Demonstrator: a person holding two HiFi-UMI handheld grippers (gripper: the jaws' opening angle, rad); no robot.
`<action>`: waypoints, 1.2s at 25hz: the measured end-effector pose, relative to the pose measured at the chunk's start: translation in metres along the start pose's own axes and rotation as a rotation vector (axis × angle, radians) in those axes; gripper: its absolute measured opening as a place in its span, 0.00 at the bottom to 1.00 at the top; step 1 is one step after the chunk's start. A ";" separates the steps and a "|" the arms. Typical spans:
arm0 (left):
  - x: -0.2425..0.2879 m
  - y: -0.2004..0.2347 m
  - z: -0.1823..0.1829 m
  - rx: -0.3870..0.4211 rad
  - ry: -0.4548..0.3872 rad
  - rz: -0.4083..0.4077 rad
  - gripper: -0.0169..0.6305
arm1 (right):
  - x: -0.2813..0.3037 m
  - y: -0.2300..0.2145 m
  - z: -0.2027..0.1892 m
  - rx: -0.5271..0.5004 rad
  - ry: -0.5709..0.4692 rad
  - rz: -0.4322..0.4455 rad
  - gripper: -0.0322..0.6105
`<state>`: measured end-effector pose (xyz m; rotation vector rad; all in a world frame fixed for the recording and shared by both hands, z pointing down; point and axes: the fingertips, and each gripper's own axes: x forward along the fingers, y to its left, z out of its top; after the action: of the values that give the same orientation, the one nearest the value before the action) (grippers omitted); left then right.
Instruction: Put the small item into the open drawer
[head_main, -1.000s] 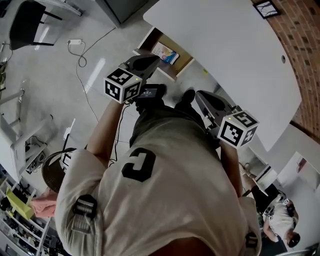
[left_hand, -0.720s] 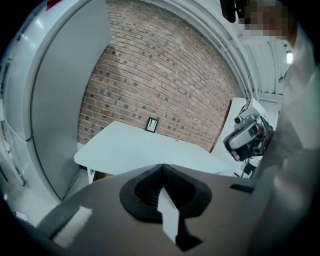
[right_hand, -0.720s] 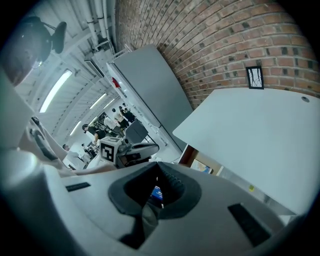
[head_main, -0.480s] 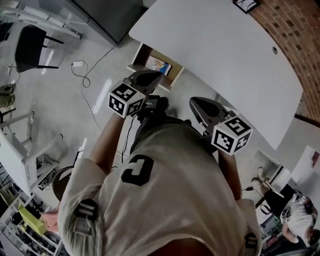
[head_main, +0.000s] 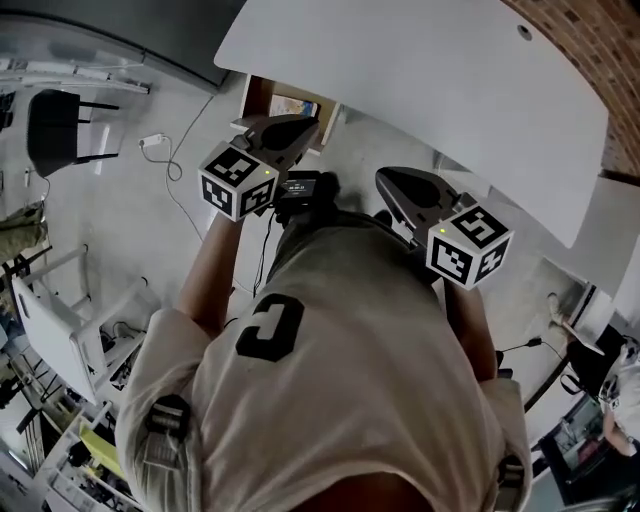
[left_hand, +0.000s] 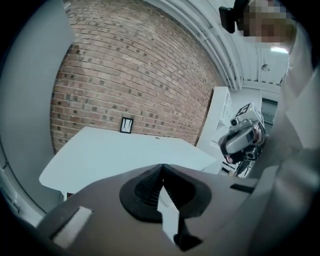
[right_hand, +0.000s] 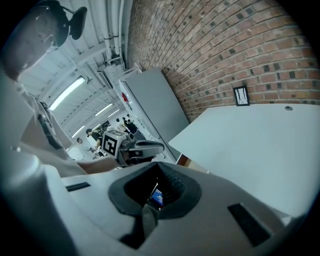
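Under the left end of the white table (head_main: 420, 90) the wooden drawer (head_main: 262, 102) stands open, half hidden by the tabletop. A small colourful packet (head_main: 292, 106) lies inside it. My left gripper (head_main: 300, 128) is held before the drawer, close to my body, jaws shut and empty; in the left gripper view its tips (left_hand: 161, 167) point over the table (left_hand: 115, 155). My right gripper (head_main: 385, 180) hangs beside it, jaws together (right_hand: 156, 182). Through their slit shows a sliver of something blue that I cannot identify. The drawer (right_hand: 182, 161) peeks out at the table's edge.
A black device (head_main: 300, 187) hangs at my waist between the grippers. On the floor at left are a black chair (head_main: 60, 130), a white adapter with a cable (head_main: 152, 141) and a white rack (head_main: 70, 330). A brick wall (head_main: 590, 50) and a grey cabinet (right_hand: 155, 100) stand behind the table.
The head view has swung: table and drawer slid up and left in the picture, and the tabletop now covers more of the drawer. Both grippers stay shut in front of my torso.
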<state>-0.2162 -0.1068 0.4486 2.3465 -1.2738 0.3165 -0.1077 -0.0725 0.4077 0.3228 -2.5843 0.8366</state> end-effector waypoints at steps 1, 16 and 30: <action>0.004 -0.003 -0.002 0.004 0.010 -0.010 0.03 | 0.000 -0.002 -0.001 0.005 0.001 -0.004 0.06; 0.020 -0.068 -0.001 0.108 0.058 -0.030 0.03 | -0.055 -0.018 -0.030 0.127 -0.054 -0.057 0.06; 0.036 -0.149 0.001 0.152 0.051 -0.026 0.03 | -0.119 -0.031 -0.041 0.165 -0.157 -0.025 0.06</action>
<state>-0.0714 -0.0637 0.4207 2.4620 -1.2330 0.4768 0.0208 -0.0614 0.4008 0.4860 -2.6529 1.0572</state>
